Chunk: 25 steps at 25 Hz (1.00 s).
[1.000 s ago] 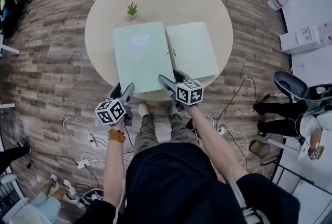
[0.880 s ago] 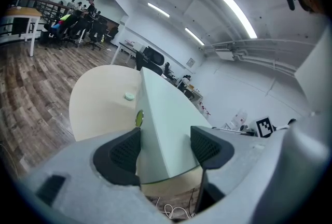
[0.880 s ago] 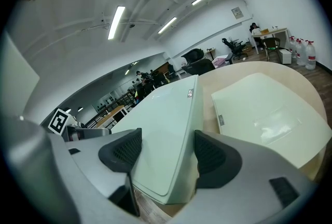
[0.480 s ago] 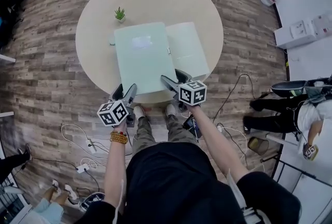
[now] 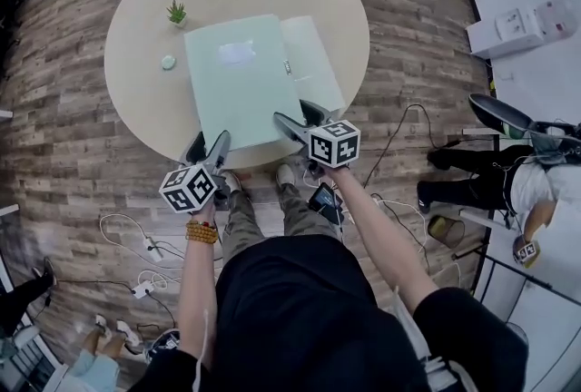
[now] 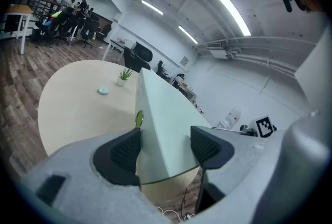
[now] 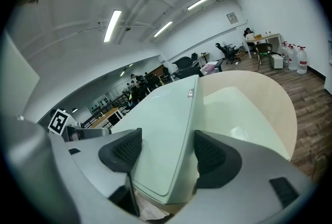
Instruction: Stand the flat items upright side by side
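A large pale green binder (image 5: 241, 86) is tilted up off the round beige table (image 5: 136, 109), its near edge raised, and it overlaps a second pale green binder (image 5: 320, 65) lying flat to its right. My left gripper (image 5: 207, 145) grips the raised binder's near left corner. My right gripper (image 5: 292, 115) grips its near right corner. In the left gripper view the binder (image 6: 166, 114) fills the gap of the left gripper (image 6: 165, 148), pads against spine and cover. In the right gripper view the binder (image 7: 161, 129) sits likewise in the right gripper (image 7: 165, 153), beside the flat binder (image 7: 238, 109).
A small potted plant (image 5: 176, 14) and a small round green disc (image 5: 168, 63) sit on the table's far left. Cables (image 5: 136, 236) and a phone (image 5: 324, 198) lie on the wooden floor near my feet. A seated person (image 5: 508, 181) is at the right.
The left binder has risen at its near edge between both grippers and now covers part of the right binder, which it lay beside a second ago. The view has shifted left.
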Motion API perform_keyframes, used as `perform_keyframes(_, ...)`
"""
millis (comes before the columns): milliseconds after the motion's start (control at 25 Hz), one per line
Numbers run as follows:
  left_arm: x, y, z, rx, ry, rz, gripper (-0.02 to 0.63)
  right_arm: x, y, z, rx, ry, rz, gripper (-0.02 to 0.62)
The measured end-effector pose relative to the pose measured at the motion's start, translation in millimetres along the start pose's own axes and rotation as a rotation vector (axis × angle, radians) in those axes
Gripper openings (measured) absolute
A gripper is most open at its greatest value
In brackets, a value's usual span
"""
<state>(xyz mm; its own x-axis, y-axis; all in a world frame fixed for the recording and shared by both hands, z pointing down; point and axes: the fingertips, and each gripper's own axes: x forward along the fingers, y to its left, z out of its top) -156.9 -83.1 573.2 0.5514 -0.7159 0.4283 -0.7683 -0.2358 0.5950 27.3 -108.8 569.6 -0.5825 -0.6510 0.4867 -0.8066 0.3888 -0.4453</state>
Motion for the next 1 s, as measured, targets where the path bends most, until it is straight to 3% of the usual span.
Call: perform_keyframes(1000,37,-95,7,0.037,-0.05,-0.008,0.31,-70,-60,42,0.023,-0.047,0.009,0.318)
